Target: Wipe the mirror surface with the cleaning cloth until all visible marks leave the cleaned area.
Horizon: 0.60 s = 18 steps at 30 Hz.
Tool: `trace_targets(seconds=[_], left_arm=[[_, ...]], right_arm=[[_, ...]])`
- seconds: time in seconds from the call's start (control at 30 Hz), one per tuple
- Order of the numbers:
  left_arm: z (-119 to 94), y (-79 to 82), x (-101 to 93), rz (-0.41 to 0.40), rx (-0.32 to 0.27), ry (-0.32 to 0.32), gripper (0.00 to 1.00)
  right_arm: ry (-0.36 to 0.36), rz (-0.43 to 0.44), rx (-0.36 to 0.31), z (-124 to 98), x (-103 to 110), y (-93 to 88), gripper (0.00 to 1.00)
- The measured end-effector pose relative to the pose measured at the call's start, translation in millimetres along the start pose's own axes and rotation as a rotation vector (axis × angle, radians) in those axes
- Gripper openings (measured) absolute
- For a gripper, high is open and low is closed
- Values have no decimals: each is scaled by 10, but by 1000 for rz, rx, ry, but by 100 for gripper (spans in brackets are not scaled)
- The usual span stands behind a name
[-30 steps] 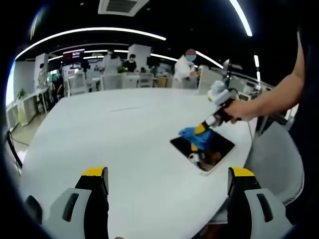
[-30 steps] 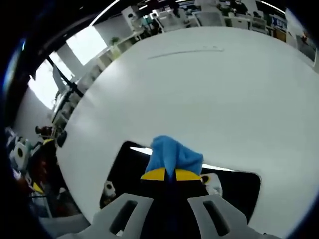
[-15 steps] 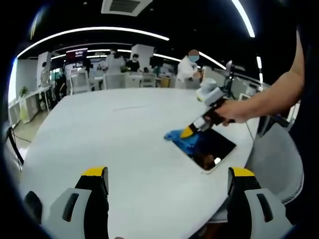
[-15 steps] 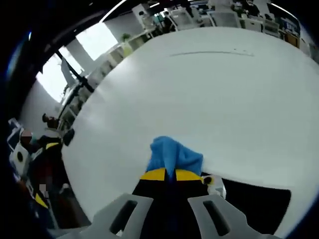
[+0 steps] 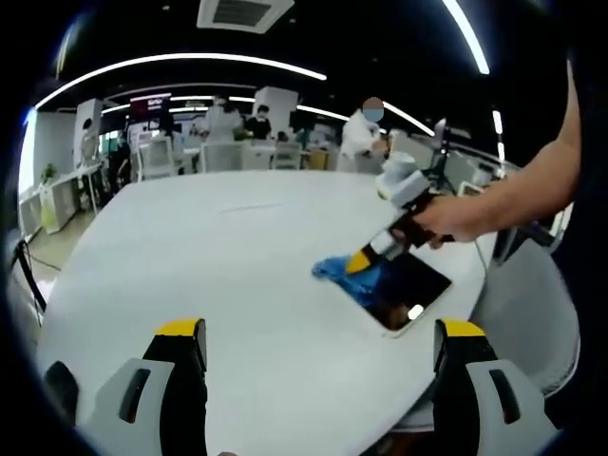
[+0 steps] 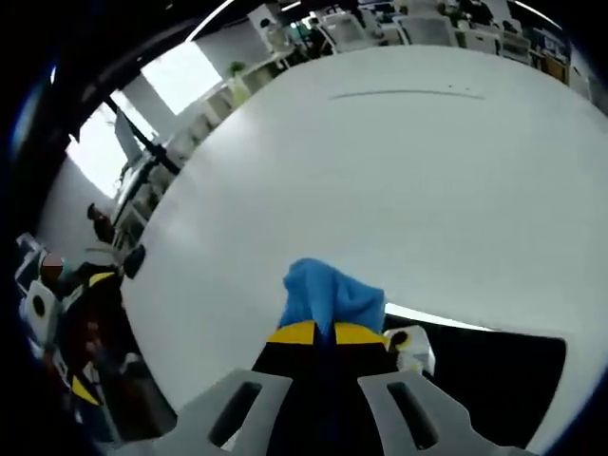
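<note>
So the mirror [image 5: 399, 292] is a flat dark rectangle with a thin pale rim and rounded corners, lying face up on the big white table [image 5: 218, 275], right by the table's edge on the side where the person stands. In the left gripper view its long axis runs diagonally, from the corner under the cloth toward the table edge. The glass is glossy and near black, picking up a couple of bright reflections near one corner; I can't make out any marks on it from here. In the right gripper view the mirror [image 6: 494, 366] shows as a dark slab with a bright strip along its far edge.

The cleaning cloth [image 5: 344, 273] is bright blue, soft and bunched up, sitting on the mirror's corner that points toward the middle of the table, with part of it spilling over onto the white tabletop. Up close the cloth [image 6: 328, 296] pokes out as a crumpled wad past the yellow tips.

The right gripper [image 5: 364, 258] has its jaws pinched tight on that cloth, and a hand [image 5: 446, 217] holds it, slanted down at the mirror. From its own camera the right gripper [image 6: 316, 332] has its tips nearly together with blue fabric between them.

The left gripper [image 5: 321, 342] hangs over the table's near edge with its jaws spread wide, nothing in them.

The table is smooth, matte, oval-ish.
</note>
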State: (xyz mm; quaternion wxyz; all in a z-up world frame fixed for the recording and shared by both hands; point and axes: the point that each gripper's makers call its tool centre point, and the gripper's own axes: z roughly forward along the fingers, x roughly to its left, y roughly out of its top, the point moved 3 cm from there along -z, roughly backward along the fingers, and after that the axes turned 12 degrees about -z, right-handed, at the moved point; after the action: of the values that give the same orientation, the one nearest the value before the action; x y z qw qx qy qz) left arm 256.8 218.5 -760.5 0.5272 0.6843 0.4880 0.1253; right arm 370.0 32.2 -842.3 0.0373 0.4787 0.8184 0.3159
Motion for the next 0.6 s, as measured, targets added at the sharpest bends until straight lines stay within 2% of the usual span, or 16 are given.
trace_targets(seconds=[0.3,0.6], left_arm=[[5,2,-57,4,-4,0,100],[7,35,-104,10,-10,-3,100]], right_arm=[[48,-2,31,-82,205,-196,0],[40,-40,28,-93,158,-200,0]])
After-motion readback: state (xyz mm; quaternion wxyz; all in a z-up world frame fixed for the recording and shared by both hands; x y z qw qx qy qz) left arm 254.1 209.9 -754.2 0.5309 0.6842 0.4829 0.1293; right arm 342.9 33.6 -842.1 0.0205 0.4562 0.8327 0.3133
